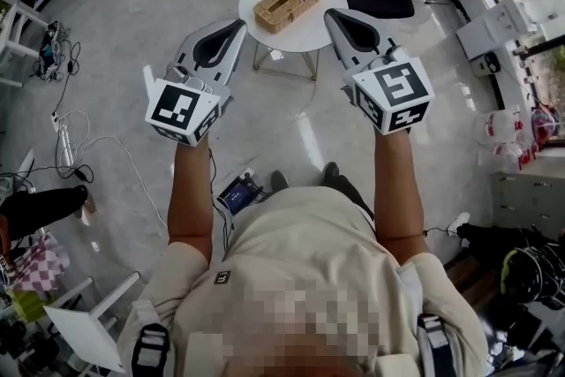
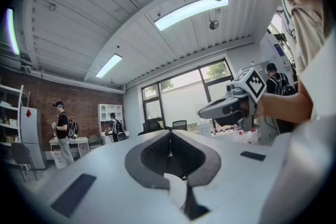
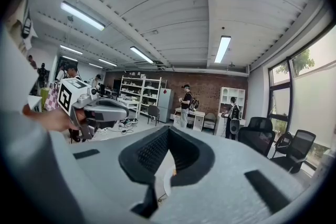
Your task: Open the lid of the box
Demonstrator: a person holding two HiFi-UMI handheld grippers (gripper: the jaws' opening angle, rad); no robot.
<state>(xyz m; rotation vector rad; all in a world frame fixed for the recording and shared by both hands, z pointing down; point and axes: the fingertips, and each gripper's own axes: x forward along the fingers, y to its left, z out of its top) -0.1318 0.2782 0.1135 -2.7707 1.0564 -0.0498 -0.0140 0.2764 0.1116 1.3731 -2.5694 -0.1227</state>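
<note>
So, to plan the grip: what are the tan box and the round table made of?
Tan rectangular woven box: probably wicker or rattan, matte; a weave pattern shows. Round white table: smooth, faintly glossy top, perhaps laminate or painted wood; its thin legs look like metal.

Lidded woven box (image 1: 287, 6) on round table (image 1: 303, 36)

Your head camera looks steeply down at the round table (image 1: 300, 40), well below. Left gripper view faces the windows (image 2: 184, 94), catching the right gripper (image 2: 202, 112); right gripper view faces the brick wall (image 3: 208, 91), catching the left gripper (image 3: 125, 112).
</note>
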